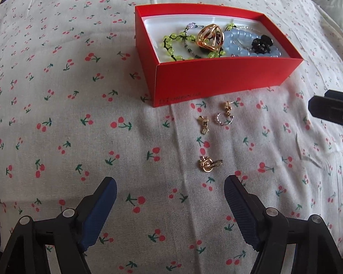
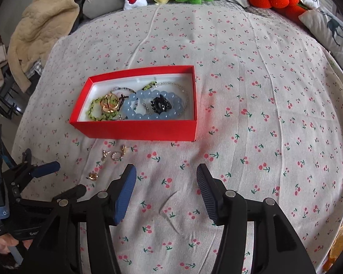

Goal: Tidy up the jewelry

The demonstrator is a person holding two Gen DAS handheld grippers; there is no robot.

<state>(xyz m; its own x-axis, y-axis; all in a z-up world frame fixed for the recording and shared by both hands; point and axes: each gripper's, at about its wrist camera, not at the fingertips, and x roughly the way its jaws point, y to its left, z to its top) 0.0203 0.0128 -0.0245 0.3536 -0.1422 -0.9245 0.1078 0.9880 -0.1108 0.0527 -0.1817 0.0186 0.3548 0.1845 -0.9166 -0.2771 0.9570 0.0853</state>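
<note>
The gold flower earring [image 1: 207,164] lies on the cherry-print sheet [image 1: 80,105], just ahead of the left gripper [image 1: 170,188] and slightly toward its right finger, with three smaller pieces [image 1: 219,117] farther ahead before the red box [image 1: 217,77]. Both claws are released and empty, the right gripper [image 2: 166,182] idle over bare cloth. To do this well, the left should centre over the earring, descend until its pads brush the fabric, then close gently without pinching cloth.
</note>
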